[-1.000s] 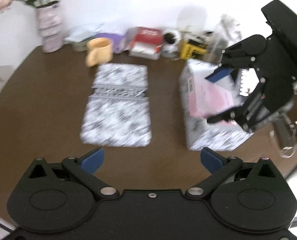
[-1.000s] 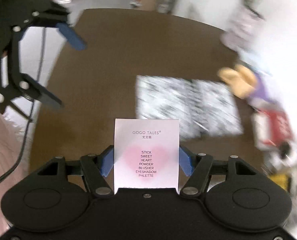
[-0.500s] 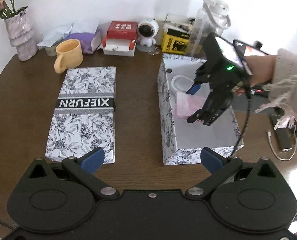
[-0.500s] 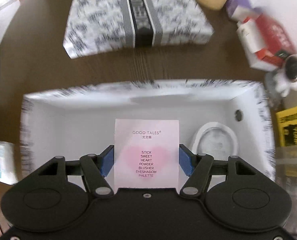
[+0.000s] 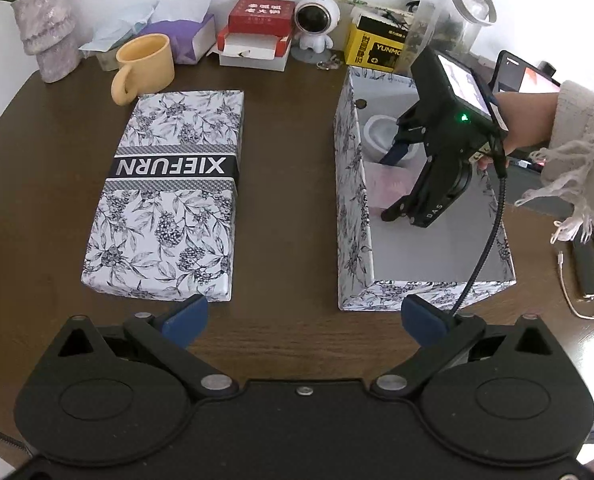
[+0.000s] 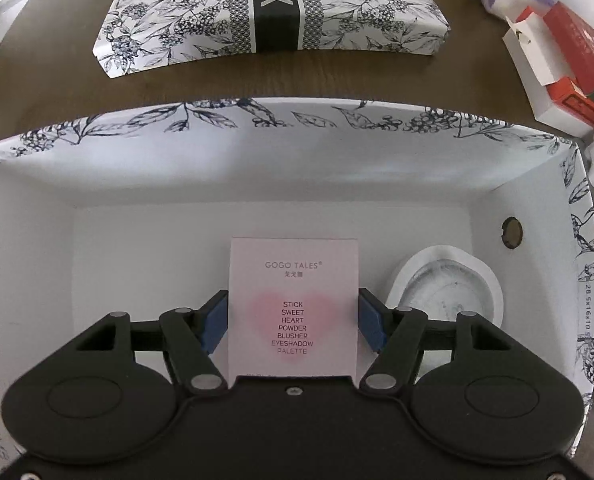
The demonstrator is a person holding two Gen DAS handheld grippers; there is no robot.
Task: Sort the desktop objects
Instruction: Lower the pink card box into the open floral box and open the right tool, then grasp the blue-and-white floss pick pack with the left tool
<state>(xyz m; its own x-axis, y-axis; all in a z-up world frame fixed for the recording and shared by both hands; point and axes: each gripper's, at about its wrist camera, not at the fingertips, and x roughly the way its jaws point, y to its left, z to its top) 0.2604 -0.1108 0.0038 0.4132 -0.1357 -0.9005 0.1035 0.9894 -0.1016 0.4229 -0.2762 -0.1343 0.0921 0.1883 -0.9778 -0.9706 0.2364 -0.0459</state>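
- Since a second back, the right gripper (image 6: 293,322) has been dropped from over the table (image 5: 289,200) into the open patterned box (image 5: 353,216); palette carton (image 6: 293,308) is clamped between the pads.
- Left gripper (image 5: 303,316) is held wide open, empty.
- Placing step, looks like; release onto the box floor is needed next, beside the white dish (image 6: 445,292).

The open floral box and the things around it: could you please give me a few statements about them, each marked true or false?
1. The right claw is shut on the pink palette inside the open box. True.
2. The left claw holds the mug. False: it is open and holds nothing; the mug stands on the table.
3. A white round dish lies in the box beside the palette. True.
4. The lid marked XIEFURN sits on the box. False: it lies apart on the table.
5. The box holds the astronaut figure. False: it stands outside, behind the box.
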